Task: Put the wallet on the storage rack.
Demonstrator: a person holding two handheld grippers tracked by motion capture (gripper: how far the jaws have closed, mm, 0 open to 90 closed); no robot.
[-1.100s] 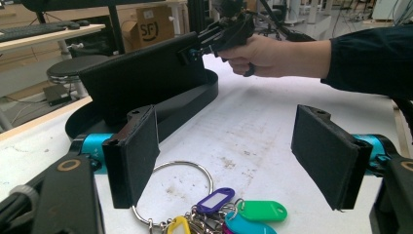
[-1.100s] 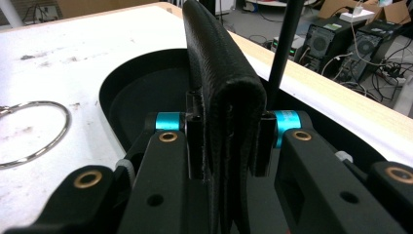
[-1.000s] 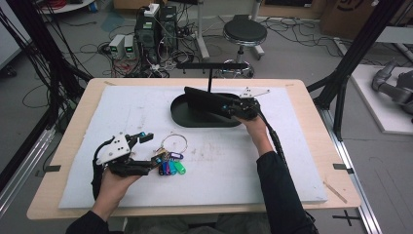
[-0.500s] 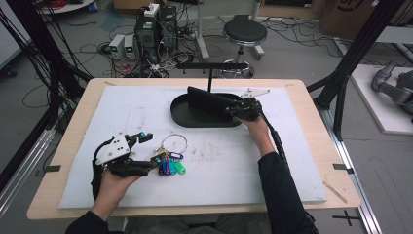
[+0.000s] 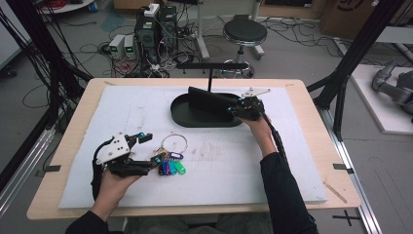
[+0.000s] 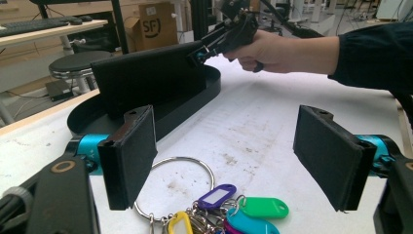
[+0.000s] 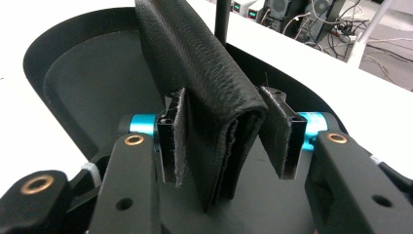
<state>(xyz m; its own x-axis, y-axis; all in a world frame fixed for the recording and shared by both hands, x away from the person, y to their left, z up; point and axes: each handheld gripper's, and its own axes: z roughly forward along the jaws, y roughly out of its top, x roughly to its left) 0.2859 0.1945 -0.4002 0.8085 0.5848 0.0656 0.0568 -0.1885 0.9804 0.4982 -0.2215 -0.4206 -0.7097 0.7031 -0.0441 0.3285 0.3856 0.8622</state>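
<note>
A black leather wallet (image 5: 209, 100) stands on edge in a black oval tray (image 5: 195, 120) at the table's far middle. My right gripper (image 5: 233, 110) is at the wallet's right end. In the right gripper view the folded wallet (image 7: 204, 73) sits between the jaws of my right gripper (image 7: 226, 139), which have just been opening. The left pad lies close against it and the right pad stands clear. My left gripper (image 5: 146, 151) rests open near the front left, its jaws wide apart over a bunch of keys (image 6: 234, 209) with coloured tags and a steel ring (image 5: 174, 143).
A thin black post with a crossbar (image 5: 210, 73) rises behind the tray. A white mat (image 5: 292, 161) covers most of the wooden table. Beyond the table's far edge are a stool (image 5: 245, 33), cables and electronics on the floor.
Both hands have kept their places. The right gripper's jaws look slightly wider around the wallet's end than before.
</note>
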